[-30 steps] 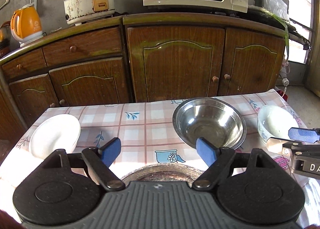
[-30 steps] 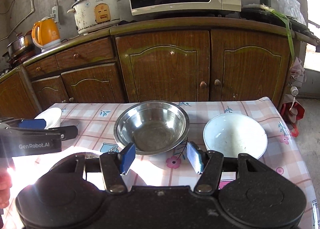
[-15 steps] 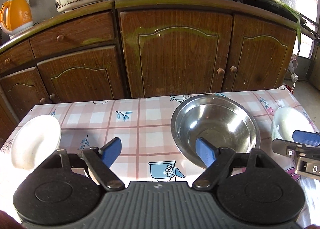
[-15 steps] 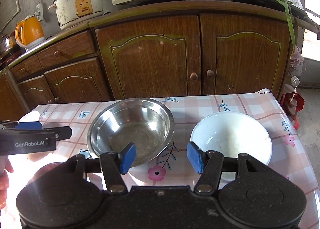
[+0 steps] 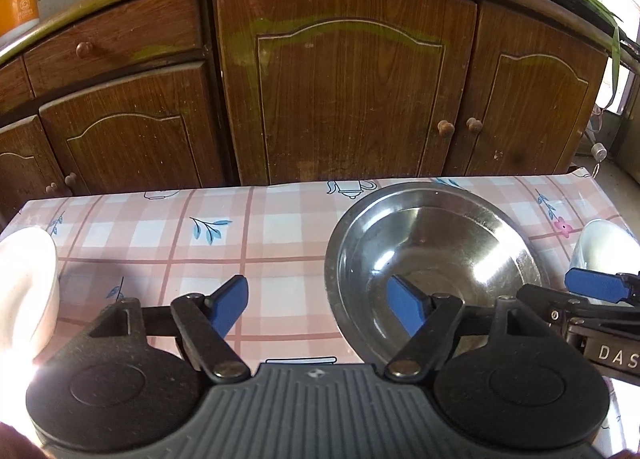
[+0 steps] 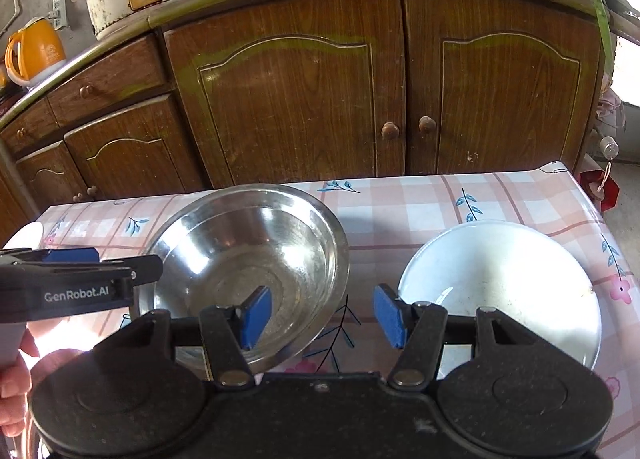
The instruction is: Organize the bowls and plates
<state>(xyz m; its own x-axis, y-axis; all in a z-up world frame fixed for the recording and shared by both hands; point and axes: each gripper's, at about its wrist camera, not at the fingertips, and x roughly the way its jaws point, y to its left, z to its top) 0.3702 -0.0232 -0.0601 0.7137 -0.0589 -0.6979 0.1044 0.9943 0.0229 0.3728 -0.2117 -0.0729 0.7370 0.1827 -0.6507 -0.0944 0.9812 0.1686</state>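
Task looks barely begun, by my read: nothing stacked, each dish sits alone on the table (image 5: 280,235).

L gripper (image 5: 318,305): jaws have just been closing a bit but are apart w/ nothing between; its right pad hangs over the steel bowl's (image 5: 434,255) near rim, left pad over bare cloth. Small white bowl (image 5: 26,283) at far left, well apart.

R gripper (image 6: 322,313): jaws apart, empty, straddling the gap btwn steel bowl and white bowl (image 6: 504,287); left pad over steel bowl's inside, right pad at white bowl's rim, contact unclear.

Beyond: cabinets (image 6: 320,99).
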